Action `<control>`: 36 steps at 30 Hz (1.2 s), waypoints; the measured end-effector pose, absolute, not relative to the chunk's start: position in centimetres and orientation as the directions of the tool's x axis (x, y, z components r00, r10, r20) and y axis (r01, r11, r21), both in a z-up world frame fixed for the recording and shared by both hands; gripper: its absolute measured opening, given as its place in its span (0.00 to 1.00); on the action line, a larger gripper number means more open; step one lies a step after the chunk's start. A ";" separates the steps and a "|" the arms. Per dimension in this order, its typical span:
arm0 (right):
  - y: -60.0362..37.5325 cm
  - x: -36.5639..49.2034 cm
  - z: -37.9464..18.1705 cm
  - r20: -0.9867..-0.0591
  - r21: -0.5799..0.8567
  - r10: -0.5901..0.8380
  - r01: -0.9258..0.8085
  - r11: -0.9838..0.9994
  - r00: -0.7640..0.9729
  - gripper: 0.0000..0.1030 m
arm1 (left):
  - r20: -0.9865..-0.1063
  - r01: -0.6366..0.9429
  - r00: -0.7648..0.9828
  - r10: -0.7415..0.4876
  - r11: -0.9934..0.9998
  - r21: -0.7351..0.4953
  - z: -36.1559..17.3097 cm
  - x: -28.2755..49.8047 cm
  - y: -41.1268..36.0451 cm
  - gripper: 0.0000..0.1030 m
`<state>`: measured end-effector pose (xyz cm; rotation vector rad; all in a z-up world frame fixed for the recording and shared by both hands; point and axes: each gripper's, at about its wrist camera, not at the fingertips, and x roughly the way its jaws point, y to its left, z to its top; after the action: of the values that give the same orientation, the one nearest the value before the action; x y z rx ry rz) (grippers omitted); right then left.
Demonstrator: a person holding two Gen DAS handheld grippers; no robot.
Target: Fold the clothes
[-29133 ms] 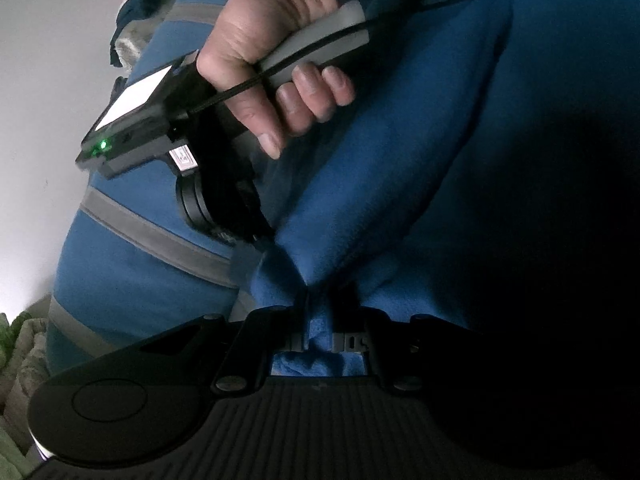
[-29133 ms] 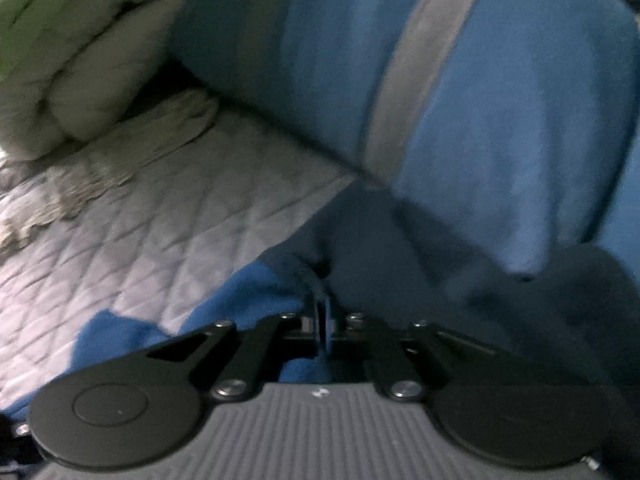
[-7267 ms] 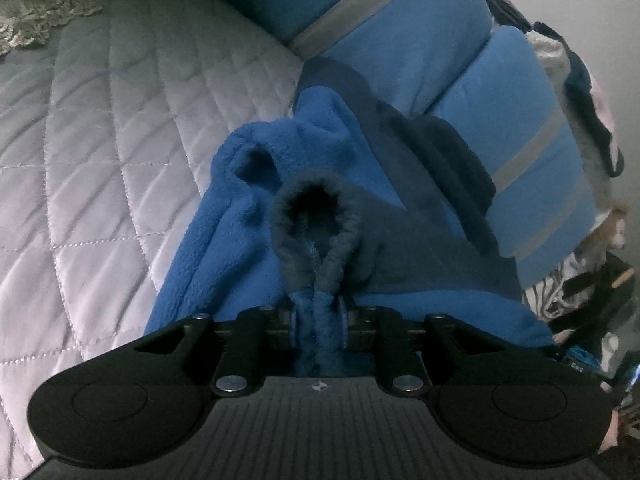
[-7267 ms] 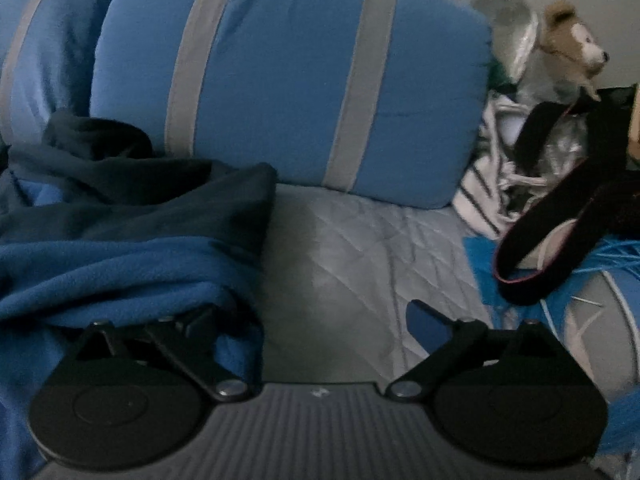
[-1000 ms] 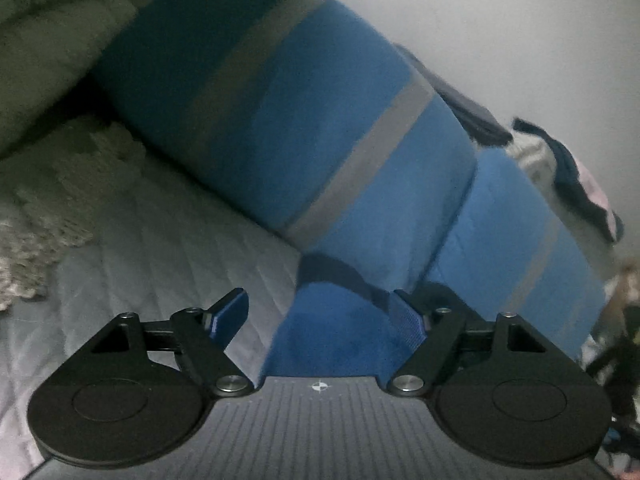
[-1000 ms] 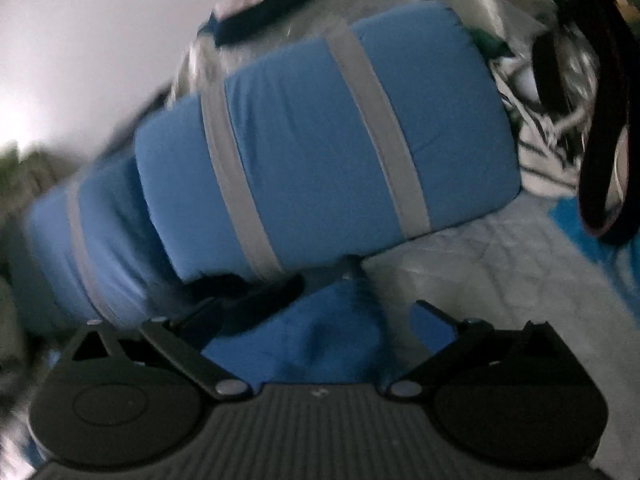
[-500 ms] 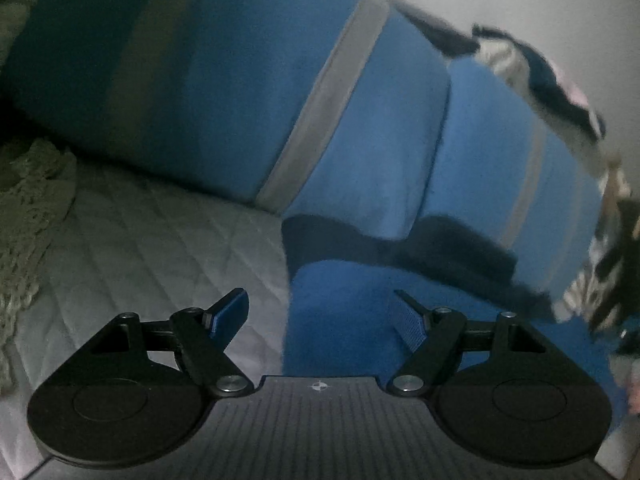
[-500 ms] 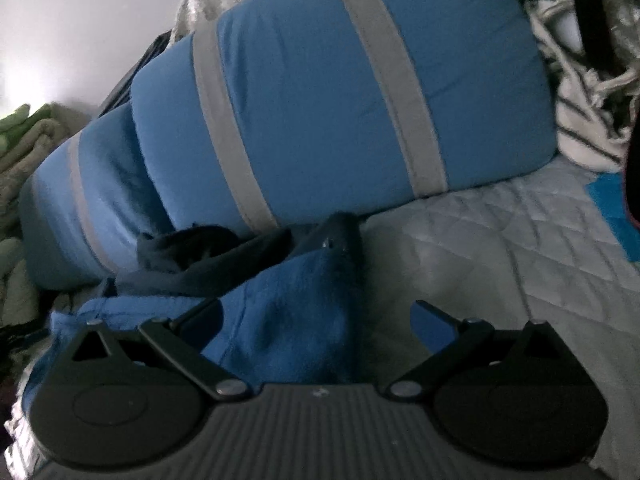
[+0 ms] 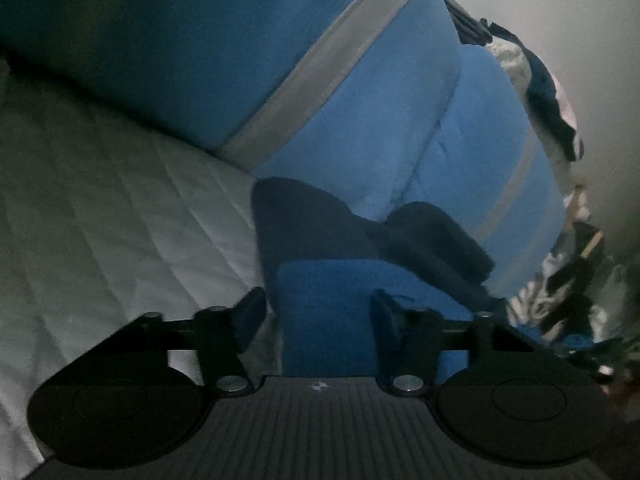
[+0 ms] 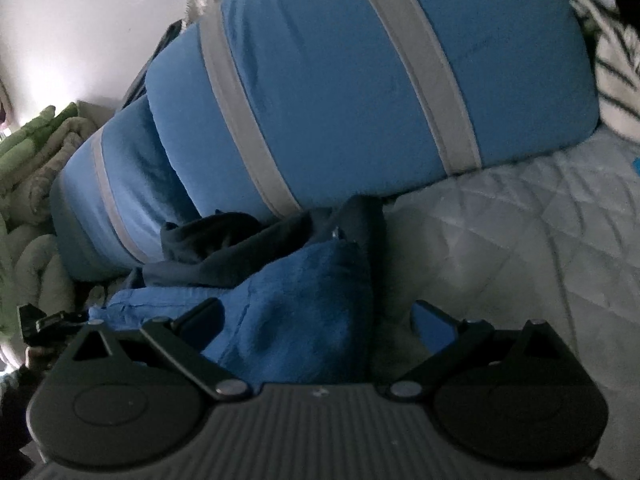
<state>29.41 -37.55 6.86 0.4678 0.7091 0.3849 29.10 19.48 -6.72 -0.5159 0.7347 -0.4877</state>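
Your left gripper (image 9: pixel 318 312) hangs w/ fingers spread wide, straddling the near edge of the folded blue fleece garment (image 9: pixel 328 312), gripping nothing. The fleece lies on the grey quilted bedspread (image 9: pixel 120 216), its dark navy lining (image 9: pixel 304 224) bunched at the far end, right up against the blue pillow w/ grey stripes (image 9: pixel 360 120).

Your right gripper (image 10: pixel 316 320) is likewise wide apart: the left finger sits over the fleece (image 10: pixel 288 312), the right finger over bare quilt (image 10: pixel 520 248); nothing is clamped. From this side the garment's right edge looks straight, navy part (image 10: pixel 240 248) heaped toward the striped pillow (image 10: pixel 360 88). A 2nd matching pillow (image 10: pixel 120 184) lies behind-left, green & cream blankets (image 10: pixel 32 168) beyond it. A striped cloth (image 10: pixel 616 72) sits at top right, blurred.
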 end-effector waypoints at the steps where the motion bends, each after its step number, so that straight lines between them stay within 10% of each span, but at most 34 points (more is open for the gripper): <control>1: -37.7 29.7 6.7 -0.526 0.540 0.487 -0.168 0.825 0.697 0.94 | -0.500 0.239 0.640 -0.583 0.770 -0.592 -6.7 29.2 19.3 0.44; 6: -38.2 31.1 5.8 -0.520 0.592 0.484 -0.111 0.798 0.704 0.75 | -0.497 0.251 0.646 -0.580 0.776 -0.579 -6.2 29.0 19.1 0.36; 12: -38.1 30.2 7.3 -0.497 0.587 0.425 -0.067 0.807 0.757 0.18 | -0.511 0.223 0.709 -0.487 0.841 -0.492 -4.2 27.6 18.0 0.21; 25: -37.6 29.2 13.2 -0.342 0.549 0.329 -0.097 0.830 0.880 0.13 | -0.333 0.207 0.873 -0.355 0.890 -0.406 2.1 25.8 16.4 0.19; 26: -37.2 29.5 13.3 -0.362 0.527 0.296 -0.069 0.847 0.884 0.14 | -0.359 0.183 0.877 -0.320 0.913 -0.365 2.0 26.3 15.6 0.23; 30: -35.1 30.3 13.9 -0.451 0.367 0.084 0.099 0.925 0.888 0.99 | -0.470 0.051 0.876 -0.110 0.989 -0.136 1.9 28.1 11.8 0.57; 32: -34.8 30.0 14.0 -0.457 0.366 0.091 0.094 0.926 0.885 1.00 | -0.444 0.024 0.895 -0.048 0.998 -0.060 2.2 27.6 10.8 0.75; 36: -34.8 29.3 13.8 -0.515 0.395 0.110 0.121 0.911 0.850 1.00 | -0.425 -0.026 0.905 0.006 0.999 -0.042 2.9 25.9 11.2 0.77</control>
<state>29.33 -34.79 13.84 0.4315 0.5589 -0.0058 25.87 11.21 2.94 -0.0472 0.4383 0.0165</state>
